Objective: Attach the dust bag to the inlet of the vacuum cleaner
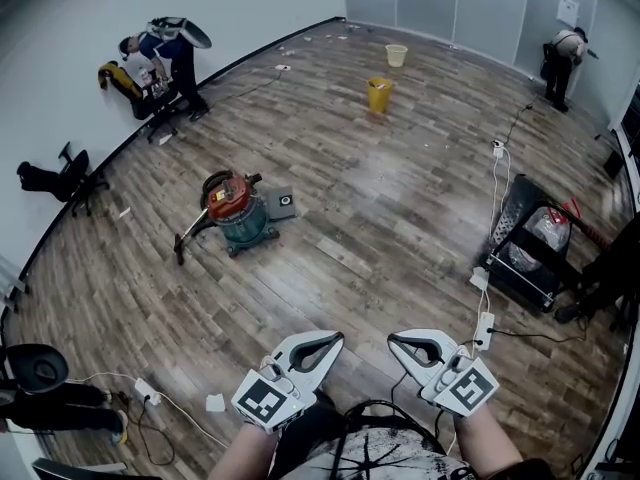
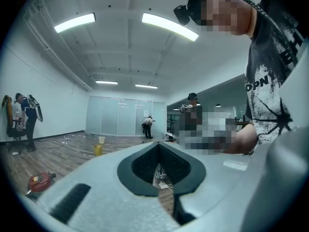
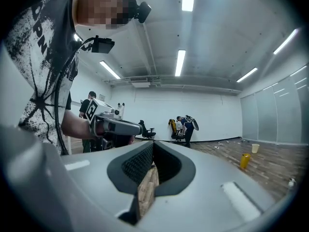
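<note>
The wooden floor (image 1: 400, 198) is carrying the vacuum cleaner (image 1: 235, 211), well apart from both grippers. The left gripper (image 1: 336, 339) and right gripper (image 1: 393, 339) are holding their jaws together (both empty).

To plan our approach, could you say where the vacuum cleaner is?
In the head view, the vacuum cleaner stands left of centre, beside a grey box.

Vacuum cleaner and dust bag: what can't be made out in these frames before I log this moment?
Head view: the inlet of the vacuum cleaner is too far off and small to find.
No dust bag identifiable in any view; the grey square item beside the vacuum cleaner is too small to name.
Left gripper view: vacuum cleaner tiny at the lower-left edge, partly behind the left gripper.
Right gripper view: vacuum cleaner outside the frame.
</note>
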Demonstrator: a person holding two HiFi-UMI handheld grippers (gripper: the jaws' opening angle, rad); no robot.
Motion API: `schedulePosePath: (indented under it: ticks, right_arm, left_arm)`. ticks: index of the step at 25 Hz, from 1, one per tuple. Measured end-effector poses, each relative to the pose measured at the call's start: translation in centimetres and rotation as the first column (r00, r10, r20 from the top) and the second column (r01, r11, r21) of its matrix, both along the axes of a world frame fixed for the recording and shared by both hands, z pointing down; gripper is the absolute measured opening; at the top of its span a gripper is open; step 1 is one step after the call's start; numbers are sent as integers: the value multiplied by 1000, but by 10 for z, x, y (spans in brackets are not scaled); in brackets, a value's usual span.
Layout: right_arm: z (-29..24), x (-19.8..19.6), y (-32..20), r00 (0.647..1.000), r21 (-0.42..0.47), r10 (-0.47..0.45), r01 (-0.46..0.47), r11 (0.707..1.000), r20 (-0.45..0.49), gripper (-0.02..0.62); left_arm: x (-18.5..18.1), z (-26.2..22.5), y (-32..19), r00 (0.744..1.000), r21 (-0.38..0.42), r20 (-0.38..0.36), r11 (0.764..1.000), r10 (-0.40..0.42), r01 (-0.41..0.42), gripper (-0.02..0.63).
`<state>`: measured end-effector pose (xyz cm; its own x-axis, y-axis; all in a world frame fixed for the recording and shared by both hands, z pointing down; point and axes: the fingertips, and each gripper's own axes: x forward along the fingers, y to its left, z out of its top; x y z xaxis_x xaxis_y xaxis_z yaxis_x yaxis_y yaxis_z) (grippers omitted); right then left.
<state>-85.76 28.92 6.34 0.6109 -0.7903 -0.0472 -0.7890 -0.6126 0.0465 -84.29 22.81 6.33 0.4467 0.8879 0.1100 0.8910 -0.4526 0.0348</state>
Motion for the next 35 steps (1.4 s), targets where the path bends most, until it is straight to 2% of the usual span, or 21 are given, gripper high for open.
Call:
schedulePosePath:
  ticks: [2, 8, 13, 16, 20, 26, 35]
  right_arm:
    - [2, 8, -2, 1000, -10, 7, -7, 1000, -3, 5]
    - [-5, 45, 0, 998, -1, 67, -67, 998, -7, 5]
    - [-10, 91, -3, 990, 11, 138, -138, 990, -5, 5]
    - [-14, 124, -12, 984, 5, 178, -178, 984, -11, 5]
    - [-14, 158, -29, 978, -12, 206, -207, 978, -33, 5]
    - [-4, 203, -62, 978, -44, 204, -206, 978, -34, 5]
    - [-2, 245, -107, 989, -69, 139, -143, 987, -55, 5]
  left_arm:
    - [9, 0, 1, 1000, -21, -13, 1000, 9, -9, -2]
    - [43, 20, 3, 996, 6, 74, 999, 53, -54, -2]
    - [88, 9, 9, 986, -7, -28, 986, 165, -165, -2]
    - [119, 5, 1, 979, -10, -6, 979, 205, -205, -2]
    - [155, -2, -9, 964, 0, -62, 966, 258, -258, -2]
    - [200, 4, -41, 960, 21, -78, 963, 269, -268, -2]
    - [243, 2, -82, 976, -59, -65, 976, 207, -211, -2]
